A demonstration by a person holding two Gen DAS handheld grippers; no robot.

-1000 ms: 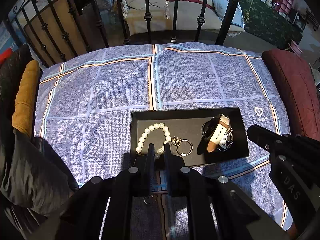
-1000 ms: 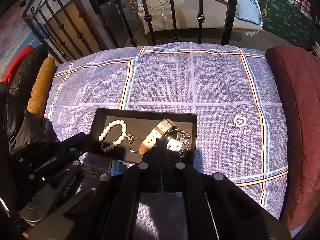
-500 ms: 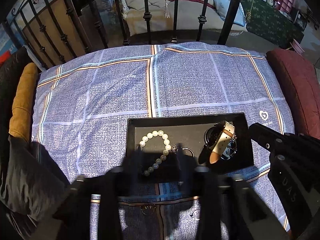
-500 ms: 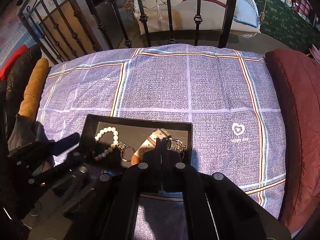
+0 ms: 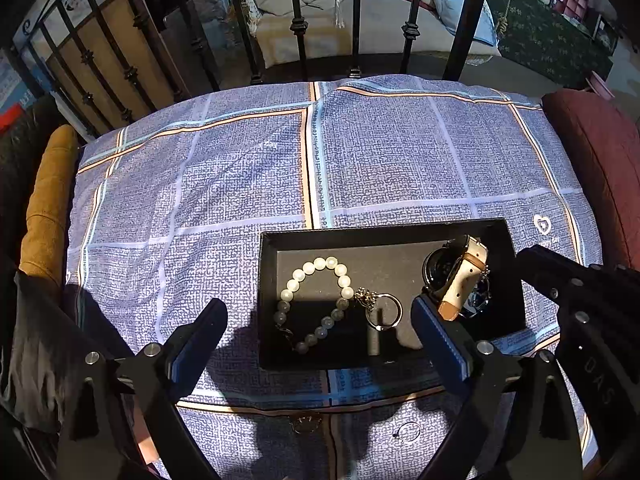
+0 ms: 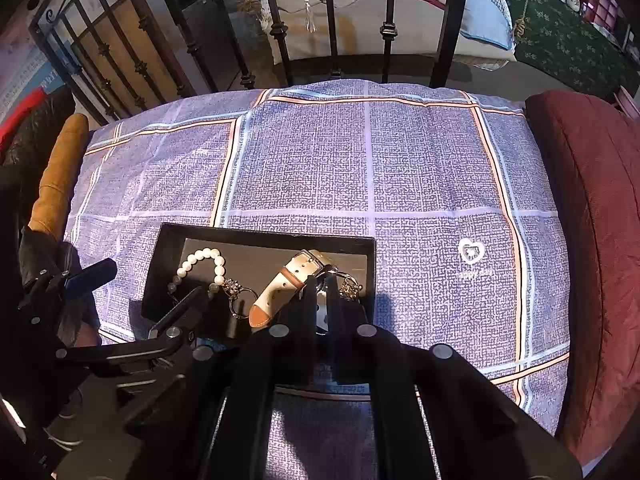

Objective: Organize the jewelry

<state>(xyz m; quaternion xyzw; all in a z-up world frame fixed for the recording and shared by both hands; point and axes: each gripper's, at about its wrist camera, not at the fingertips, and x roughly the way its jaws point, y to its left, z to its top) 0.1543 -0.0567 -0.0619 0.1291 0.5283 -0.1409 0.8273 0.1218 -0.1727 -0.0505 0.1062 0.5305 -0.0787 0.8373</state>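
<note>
Blue-grey checked bedcover (image 5: 248,168) fills both views, spread in front of a black iron railing (image 5: 298,20), with a shallow black rectangular tray (image 5: 384,232) lying on it.

On the left of the tray lies a string of white and grey pearl beads (image 5: 316,304), a gold-set ring (image 5: 382,310) just beside it. The left gripper (image 5: 320,332) was pinched over the bead string a second ago; its jaws are now opening wide, one finger outside the tray's left wall, nothing between the pads. That reads as a release: beads and ring are delivered. Two small rings (image 5: 406,433) are on the cover nearer the camera, probably the next picks.

Further right, a watch with a cream and tan leather strap (image 5: 460,280) sits in the tray's right end. The right gripper (image 6: 323,300), shut a second ago, is just starting to open above the watch and a gold chain (image 6: 350,287); nothing is clamped, so that drop also looks finished.
</note>
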